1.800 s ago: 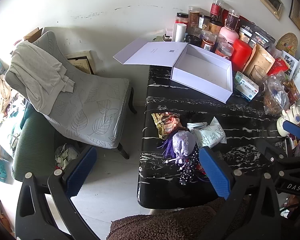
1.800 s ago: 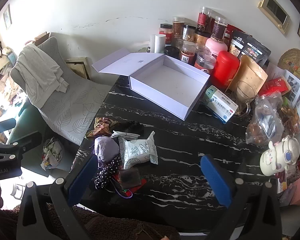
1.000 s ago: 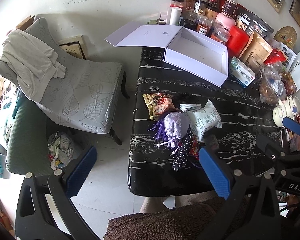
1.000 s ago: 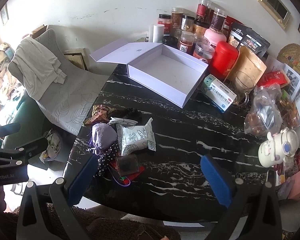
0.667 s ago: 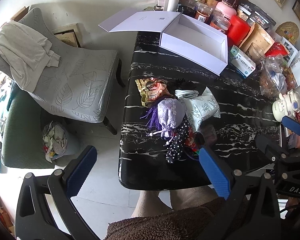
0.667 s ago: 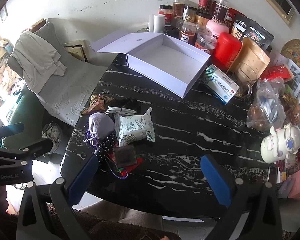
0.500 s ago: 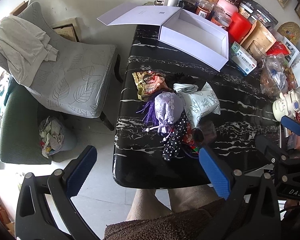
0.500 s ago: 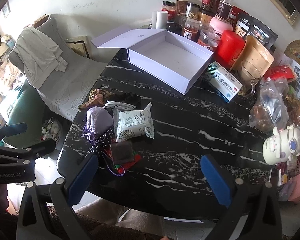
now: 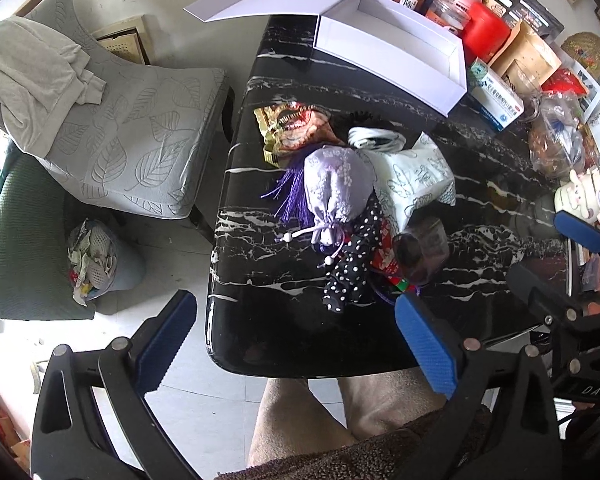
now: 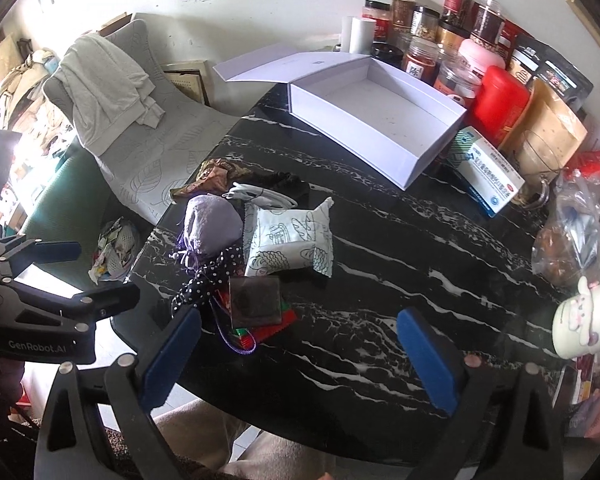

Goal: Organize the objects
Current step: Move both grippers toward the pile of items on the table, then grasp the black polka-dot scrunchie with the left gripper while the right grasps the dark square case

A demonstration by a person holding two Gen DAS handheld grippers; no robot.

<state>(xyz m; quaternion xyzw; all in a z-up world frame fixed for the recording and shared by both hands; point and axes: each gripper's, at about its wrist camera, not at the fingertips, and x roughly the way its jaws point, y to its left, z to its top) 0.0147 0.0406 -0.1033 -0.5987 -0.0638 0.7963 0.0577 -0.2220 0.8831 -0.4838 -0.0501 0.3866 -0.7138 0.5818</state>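
Observation:
A heap of small things lies on the black marble table (image 9: 284, 320): a lilac drawstring pouch (image 9: 334, 192) (image 10: 212, 224), a white printed tissue pack (image 9: 418, 176) (image 10: 290, 240), a polka-dot cloth (image 9: 352, 268) (image 10: 208, 272), a brown snack bag (image 9: 296, 124), a white cable (image 10: 260, 196) and a dark wallet (image 10: 256, 296). An open white box (image 9: 388, 48) (image 10: 376, 116) stands empty at the far side. My left gripper (image 9: 294, 344) is open and empty, above the table's near edge. My right gripper (image 10: 298, 356) is open and empty, above the near table.
Jars, a red canister (image 10: 500, 104), a medicine box (image 10: 488, 176) and bags crowd the table's far right. A white figurine (image 10: 584, 324) stands at the right edge. A grey chair (image 9: 132, 136) with a towel and a full waste bin (image 9: 100, 260) stand left of the table.
Both grippers have risen and pulled back toward me, so the table is seen from higher up. Nothing on the table has moved. Both grippers stayed open.

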